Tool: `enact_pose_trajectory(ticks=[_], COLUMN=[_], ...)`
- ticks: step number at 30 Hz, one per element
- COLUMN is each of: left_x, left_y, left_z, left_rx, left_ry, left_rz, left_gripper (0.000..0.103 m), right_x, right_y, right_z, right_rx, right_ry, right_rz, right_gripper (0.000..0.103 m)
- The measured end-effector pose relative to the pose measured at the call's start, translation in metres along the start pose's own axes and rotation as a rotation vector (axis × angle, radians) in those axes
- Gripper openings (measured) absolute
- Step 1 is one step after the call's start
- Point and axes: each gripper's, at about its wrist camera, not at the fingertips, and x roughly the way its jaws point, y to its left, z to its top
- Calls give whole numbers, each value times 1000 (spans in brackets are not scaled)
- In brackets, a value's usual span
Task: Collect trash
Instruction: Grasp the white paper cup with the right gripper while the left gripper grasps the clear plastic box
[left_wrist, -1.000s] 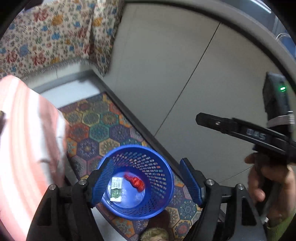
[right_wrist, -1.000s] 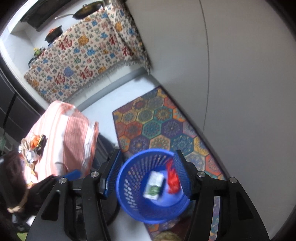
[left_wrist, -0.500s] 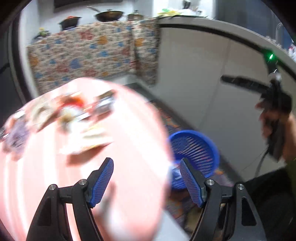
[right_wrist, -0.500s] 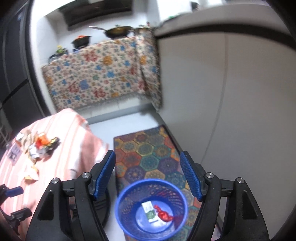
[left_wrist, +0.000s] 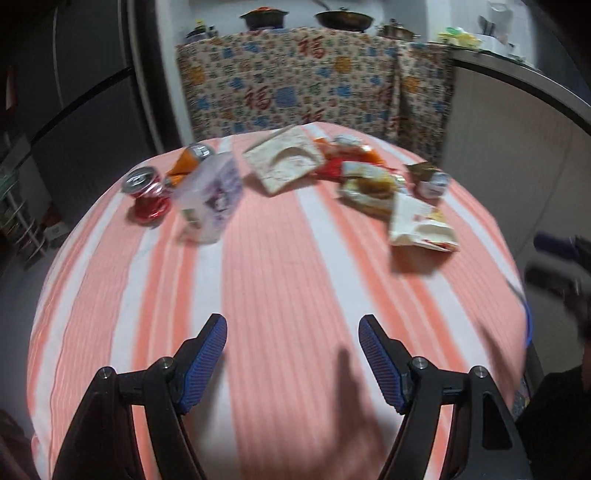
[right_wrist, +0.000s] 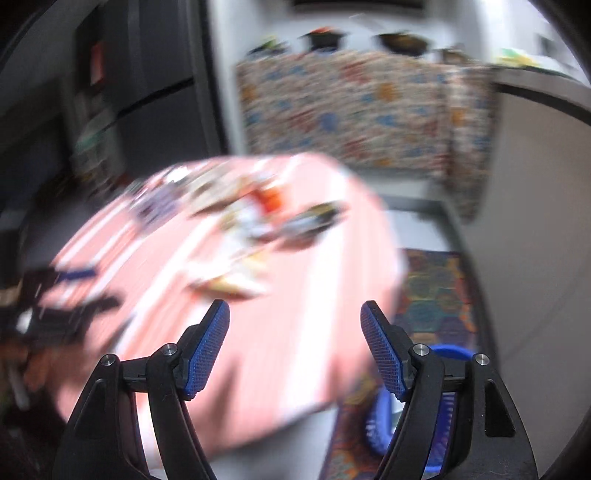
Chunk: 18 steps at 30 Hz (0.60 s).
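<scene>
Trash lies across the far half of the orange-striped table (left_wrist: 280, 280): a crushed red can (left_wrist: 147, 195), a clear plastic bag (left_wrist: 210, 192), a white tray-like wrapper (left_wrist: 284, 162), snack packets (left_wrist: 369, 184) and a white pouch (left_wrist: 417, 225). My left gripper (left_wrist: 293, 354) is open and empty above the table's near part. My right gripper (right_wrist: 295, 347) is open and empty over the table's right edge; its view is blurred. The blue basket (right_wrist: 447, 354) stands on the floor beside the table, partly hidden behind the right finger.
A patterned rug (right_wrist: 436, 280) lies under the basket. A flower-patterned cloth (left_wrist: 295, 81) covers the counter behind the table, with pots on top. A grey cabinet wall (left_wrist: 517, 155) runs along the right. The right gripper shows at the left wrist view's right edge (left_wrist: 561, 266).
Both grippers have swung up and left from over the basket to the table. The trash on the table has come into view. Both stayed open.
</scene>
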Motion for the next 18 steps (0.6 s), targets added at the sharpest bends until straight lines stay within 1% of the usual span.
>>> enact_pose_trajectory(ticks=[2,4,7,8,9,12,16,18], left_x=[9,20,39,43,44,52,65,72], left_y=[15,28,51,54,57,67,76,79], left_z=[-1,2,8,10,12,22,37,45], left_rx=[-26,-55,-108,-122,-130,-131,-107,-95], left_ry=[25,47,77,70,57,59,59,65], left_rz=[15,24,26,18,12,13,-5,-5], left_gripper=[76,76,76,78,78,78,81,83], right_x=[16,30,45,48,51,53,56,58], right_y=[19,26,23,21,18,10,11,14], right_z=[-5,-10,-16,-17,-17,-16,-15,-13], right_rx=[-64,-94,-80,-68,-57,-35,-47,-75], right_ry=[46,88,136,146,153,155,159,159], right_rz=[30,42,43,44,43,39,56,55], right_gripper=[75,75,75,75,75,76,86,88])
